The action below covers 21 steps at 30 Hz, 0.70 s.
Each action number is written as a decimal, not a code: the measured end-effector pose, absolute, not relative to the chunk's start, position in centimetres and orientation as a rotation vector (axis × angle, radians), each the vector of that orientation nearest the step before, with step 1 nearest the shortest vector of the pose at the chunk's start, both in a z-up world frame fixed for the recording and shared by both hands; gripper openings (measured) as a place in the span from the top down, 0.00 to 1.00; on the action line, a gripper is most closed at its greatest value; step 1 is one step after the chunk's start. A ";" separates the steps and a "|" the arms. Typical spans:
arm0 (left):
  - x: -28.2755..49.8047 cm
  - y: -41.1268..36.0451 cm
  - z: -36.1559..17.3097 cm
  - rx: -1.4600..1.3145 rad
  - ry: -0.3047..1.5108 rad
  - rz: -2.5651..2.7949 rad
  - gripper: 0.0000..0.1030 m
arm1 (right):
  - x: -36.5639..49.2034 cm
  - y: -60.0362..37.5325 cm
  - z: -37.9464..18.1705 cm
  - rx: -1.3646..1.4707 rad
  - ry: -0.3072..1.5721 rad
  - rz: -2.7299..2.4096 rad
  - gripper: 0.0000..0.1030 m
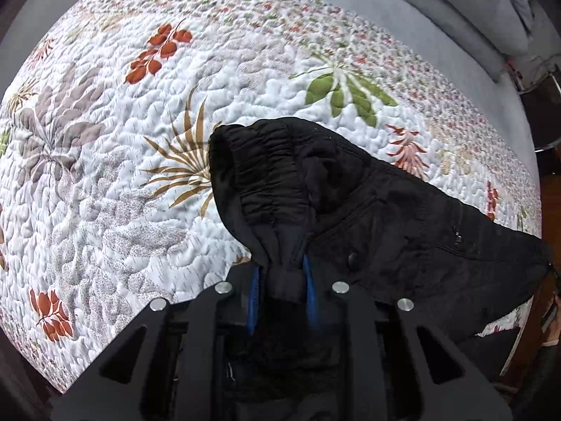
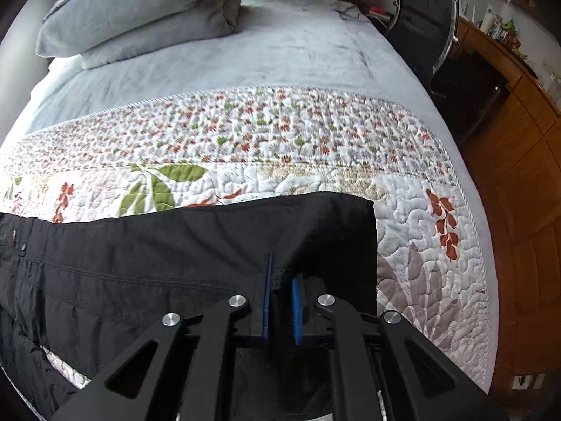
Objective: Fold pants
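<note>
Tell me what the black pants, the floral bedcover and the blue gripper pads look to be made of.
Black pants: thin woven synthetic, likely nylon; matte, fine crinkles, stitched seams, gathered elastic waistband.
Floral quilted bedcover: puffy stitched cotton-like fabric with a printed leaf pattern.
Blue pads of the right hand-held gripper: smooth, possibly rubber or plastic; cannot tell which.

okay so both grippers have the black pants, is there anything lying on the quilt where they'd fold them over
Nothing visible. The left gripper and right gripper are each shut on the black pants, and the floral quilt beyond them shows bare. The grey pillows lie farther up the bed, apart from the pants.
</note>
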<state>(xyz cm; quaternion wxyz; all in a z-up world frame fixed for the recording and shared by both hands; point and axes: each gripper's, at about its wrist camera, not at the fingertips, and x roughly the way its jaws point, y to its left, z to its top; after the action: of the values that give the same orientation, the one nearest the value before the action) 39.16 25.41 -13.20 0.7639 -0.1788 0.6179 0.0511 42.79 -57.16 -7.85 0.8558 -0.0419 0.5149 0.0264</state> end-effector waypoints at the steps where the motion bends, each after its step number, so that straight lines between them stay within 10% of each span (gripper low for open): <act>1: 38.6 25.0 -12.4 -0.387 1.313 0.083 0.82 | 42.4 -57.5 -7.4 -0.085 1.056 0.067 0.91; 21: 15.8 25.2 -7.3 -0.549 0.971 -0.221 0.80 | 14.7 -62.3 -3.2 0.092 0.627 0.099 0.91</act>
<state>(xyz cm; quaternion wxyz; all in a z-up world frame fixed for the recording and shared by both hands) 15.76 25.18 -7.34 0.8426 -0.2598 0.4599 -0.1045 14.73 -62.30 -3.23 0.9490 0.0450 0.3083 0.0484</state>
